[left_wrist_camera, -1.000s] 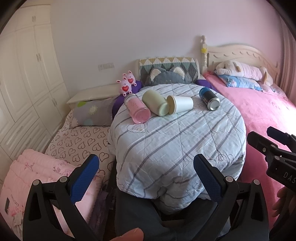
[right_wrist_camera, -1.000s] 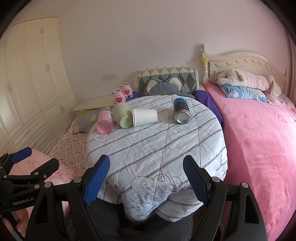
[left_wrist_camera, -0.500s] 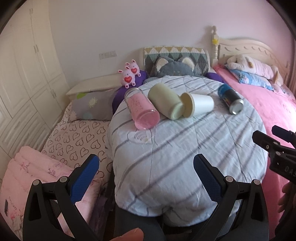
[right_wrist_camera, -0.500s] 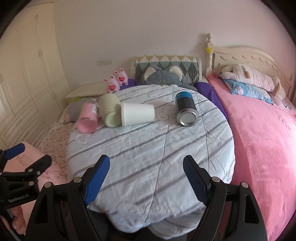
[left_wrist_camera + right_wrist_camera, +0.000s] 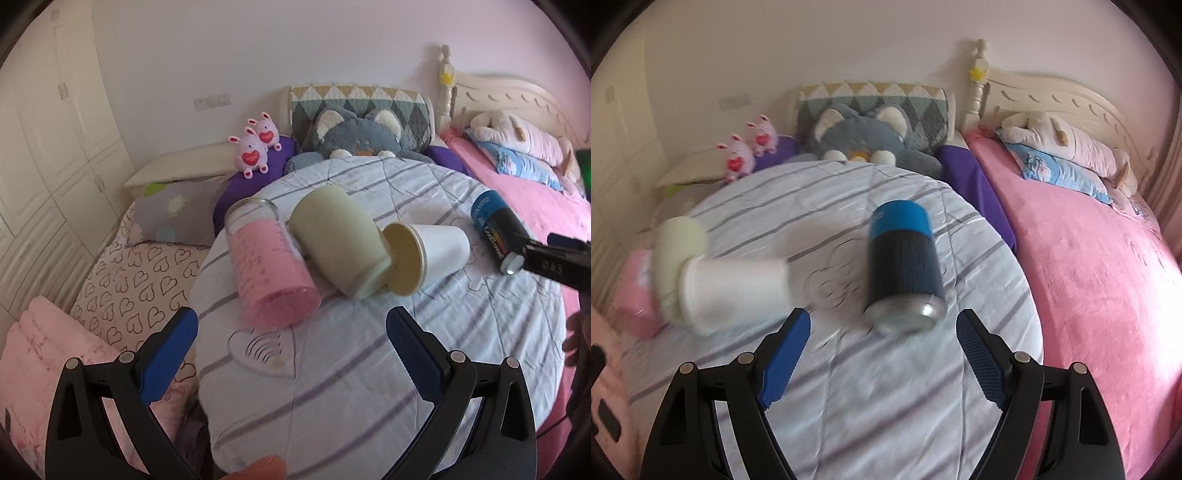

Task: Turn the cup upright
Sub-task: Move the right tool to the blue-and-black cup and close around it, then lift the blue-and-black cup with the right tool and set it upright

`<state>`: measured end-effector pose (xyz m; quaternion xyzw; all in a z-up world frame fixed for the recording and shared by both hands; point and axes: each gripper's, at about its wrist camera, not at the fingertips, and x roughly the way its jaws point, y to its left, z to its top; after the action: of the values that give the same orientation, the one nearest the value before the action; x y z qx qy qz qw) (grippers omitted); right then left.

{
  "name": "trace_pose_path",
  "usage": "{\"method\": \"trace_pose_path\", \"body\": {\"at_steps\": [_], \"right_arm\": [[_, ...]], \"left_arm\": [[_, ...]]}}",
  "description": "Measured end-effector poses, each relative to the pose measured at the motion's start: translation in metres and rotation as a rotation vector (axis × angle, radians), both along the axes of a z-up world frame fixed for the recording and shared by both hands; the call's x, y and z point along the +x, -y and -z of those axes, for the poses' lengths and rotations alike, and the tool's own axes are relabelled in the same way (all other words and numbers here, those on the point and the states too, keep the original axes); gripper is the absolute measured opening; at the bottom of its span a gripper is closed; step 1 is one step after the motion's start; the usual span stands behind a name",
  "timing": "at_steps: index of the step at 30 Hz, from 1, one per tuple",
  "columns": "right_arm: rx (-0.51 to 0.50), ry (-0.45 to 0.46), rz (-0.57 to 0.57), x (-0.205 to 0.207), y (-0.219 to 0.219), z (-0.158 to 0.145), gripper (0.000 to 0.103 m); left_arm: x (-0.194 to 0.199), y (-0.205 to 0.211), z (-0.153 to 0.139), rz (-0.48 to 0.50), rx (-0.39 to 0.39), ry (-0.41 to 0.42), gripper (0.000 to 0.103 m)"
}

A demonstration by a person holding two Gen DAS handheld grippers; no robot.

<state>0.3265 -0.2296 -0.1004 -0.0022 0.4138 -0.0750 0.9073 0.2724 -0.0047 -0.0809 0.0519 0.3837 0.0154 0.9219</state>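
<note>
The white cup [image 5: 428, 254] lies on its side on the quilt-covered table [image 5: 369, 369], its mouth touching the pale green jar [image 5: 340, 243]. A pink jar [image 5: 269, 269] lies beyond the green jar, and a blue-and-black can [image 5: 905, 262] lies on the cup's other side, apart from it. The left gripper [image 5: 291, 336] and right gripper [image 5: 882, 343] hover near the cup, jaws spread and empty.

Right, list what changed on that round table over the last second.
Both open, empty hand-held grippers advanced: the left hand-held gripper toward the pink-sleeved glass jar, the right hand-held gripper toward the blue-and-black can. The jar, can, pale green tumbler and white paper cup lie as before.
</note>
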Motion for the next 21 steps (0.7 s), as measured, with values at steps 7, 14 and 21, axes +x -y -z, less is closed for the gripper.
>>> {"method": "trace_pose_path", "body": {"at_steps": [7,14,21], "right_arm": [[-0.028,-0.077,0.025,0.045,0.005,0.022,0.082],[-0.008,-0.164,0.023,0.075,0.011,0.042,0.082],[0.045,-0.209,0.003,0.083,0.018,0.044,0.068]], "left_arm": [[0.025,0.01,0.017,0.035,0.005,-0.033,0.103],[0.033,0.01,0.023,0.045,-0.004,-0.049,0.103],[0.024,0.001,0.021,0.034,-0.013,-0.054,0.103]]}}
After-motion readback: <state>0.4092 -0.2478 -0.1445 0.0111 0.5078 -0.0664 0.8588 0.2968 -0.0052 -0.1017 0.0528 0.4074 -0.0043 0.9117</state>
